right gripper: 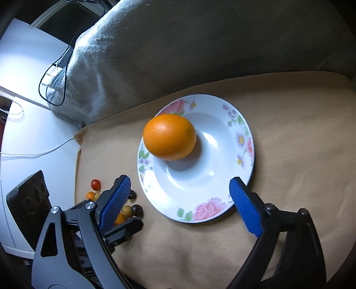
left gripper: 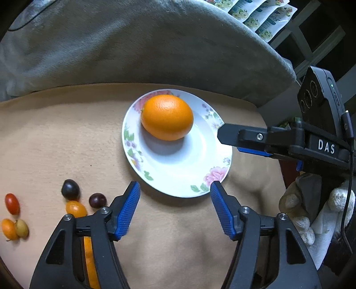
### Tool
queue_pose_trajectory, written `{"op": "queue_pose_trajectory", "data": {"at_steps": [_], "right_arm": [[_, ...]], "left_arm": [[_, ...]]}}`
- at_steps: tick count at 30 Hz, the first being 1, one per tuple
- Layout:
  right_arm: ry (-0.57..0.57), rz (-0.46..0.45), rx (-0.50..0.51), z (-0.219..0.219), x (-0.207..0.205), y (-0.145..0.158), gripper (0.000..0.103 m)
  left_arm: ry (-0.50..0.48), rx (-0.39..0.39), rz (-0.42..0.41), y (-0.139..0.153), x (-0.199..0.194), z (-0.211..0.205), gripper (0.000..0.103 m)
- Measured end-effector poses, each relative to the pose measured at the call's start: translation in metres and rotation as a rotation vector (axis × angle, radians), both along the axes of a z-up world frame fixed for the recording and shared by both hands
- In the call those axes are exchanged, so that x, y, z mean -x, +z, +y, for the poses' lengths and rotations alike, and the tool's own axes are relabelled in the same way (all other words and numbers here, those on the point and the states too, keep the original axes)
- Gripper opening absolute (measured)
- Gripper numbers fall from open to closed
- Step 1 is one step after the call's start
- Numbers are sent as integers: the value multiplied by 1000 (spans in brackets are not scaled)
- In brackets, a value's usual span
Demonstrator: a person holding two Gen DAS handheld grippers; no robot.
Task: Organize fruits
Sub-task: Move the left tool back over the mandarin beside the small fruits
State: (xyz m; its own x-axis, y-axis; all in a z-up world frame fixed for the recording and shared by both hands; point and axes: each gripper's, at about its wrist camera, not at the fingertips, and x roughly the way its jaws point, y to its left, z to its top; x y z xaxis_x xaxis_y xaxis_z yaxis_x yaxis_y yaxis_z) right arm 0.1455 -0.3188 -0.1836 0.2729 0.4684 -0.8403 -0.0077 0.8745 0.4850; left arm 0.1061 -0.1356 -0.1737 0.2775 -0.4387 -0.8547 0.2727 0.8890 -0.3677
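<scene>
A large orange (left gripper: 167,117) (right gripper: 169,136) lies on the far left part of a white floral plate (left gripper: 200,169) (right gripper: 218,137). The plate rests on a tan cloth. My left gripper (left gripper: 174,184) is open at the plate's near rim, with nothing between its blue pads. My right gripper (right gripper: 180,179) is open wide over the near half of the plate and holds nothing. One of its fingers (left gripper: 244,135) reaches in over the plate's right rim. Several small fruits (left gripper: 71,189) (right gripper: 95,184), red, orange, yellow and dark, lie on the cloth left of the plate.
A grey blanket (left gripper: 144,44) (right gripper: 200,44) bunches up behind the tan cloth (left gripper: 55,137). A white surface with cables (right gripper: 26,133) lies to the left. A gloved hand (left gripper: 311,213) holds the right gripper. Printed packets (left gripper: 262,15) sit at the far right.
</scene>
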Motion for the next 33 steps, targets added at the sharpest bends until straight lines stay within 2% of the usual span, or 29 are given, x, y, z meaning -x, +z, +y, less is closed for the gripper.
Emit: {"op": "queue_pose_trajectory", "data": {"at_steps": [9, 23, 33], "right_arm": [[-24, -5, 25, -4, 6, 5, 93], [-15, -98, 52, 10, 23, 28, 93], [27, -122, 45, 34, 33, 29, 93]], "left_arm": [[10, -28, -1, 9, 8, 14, 69], [76, -94, -106, 40, 28, 46, 69], [153, -107, -109, 39, 47, 81, 69]]}}
